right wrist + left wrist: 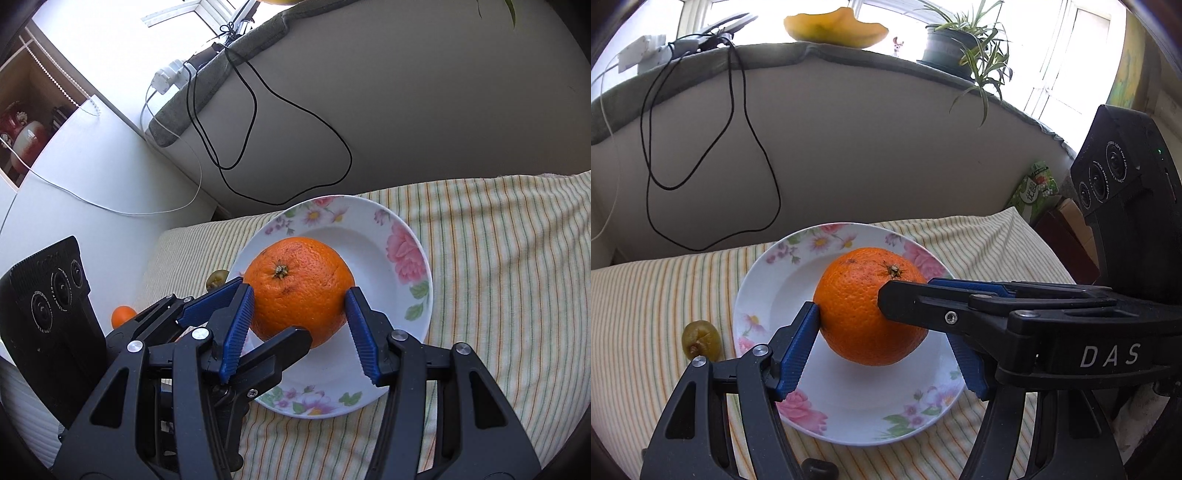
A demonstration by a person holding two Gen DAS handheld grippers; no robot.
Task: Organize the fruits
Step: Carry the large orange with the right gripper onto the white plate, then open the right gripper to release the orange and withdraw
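Left tool (882, 332) and right tool (301, 314) both clamp same orange (870, 305), blue pads pressed on its sides. Orange sits in floral plate (764, 295) on striped cloth (646, 295). Green fruit (701, 340) just beside plate rim; small orange fruit (123, 316) farther off.

- "DAS" in white capitals stands on the black body of the right tool (908, 306).
- Green packet (1032, 192): Chinese print, too small to read.
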